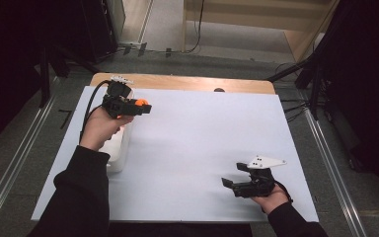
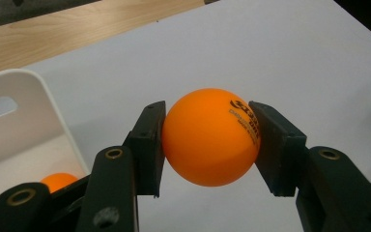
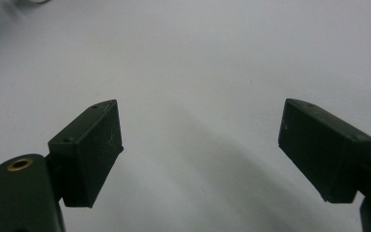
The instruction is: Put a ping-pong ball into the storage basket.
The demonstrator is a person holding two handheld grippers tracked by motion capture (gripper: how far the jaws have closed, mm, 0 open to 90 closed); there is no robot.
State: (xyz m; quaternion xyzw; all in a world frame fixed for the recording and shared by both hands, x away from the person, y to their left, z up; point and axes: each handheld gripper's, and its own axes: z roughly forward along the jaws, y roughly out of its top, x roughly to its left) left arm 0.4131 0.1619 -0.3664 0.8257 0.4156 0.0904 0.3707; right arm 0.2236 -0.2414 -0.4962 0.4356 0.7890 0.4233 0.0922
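Observation:
My left gripper [image 1: 144, 106] is shut on an orange ball [image 1: 140, 103] at the far left of the white table sheet, held above the surface. In the left gripper view the orange ball [image 2: 210, 136], with dark print on its side, sits squeezed between the two black jaws of the left gripper [image 2: 207, 145]. A white bin [image 2: 24, 130] lies below and to the left, and a second orange ball [image 2: 58, 181] rests inside it. My right gripper [image 1: 233, 177] stands open near the front right of the sheet. The right gripper [image 3: 200, 145] has nothing between its jaws.
The white bin [image 1: 119, 150] sits at the left side of the white sheet [image 1: 197, 143], partly under my left hand. A wooden table edge [image 1: 187, 83] runs along the back. Metal rails and dark stands flank the table.

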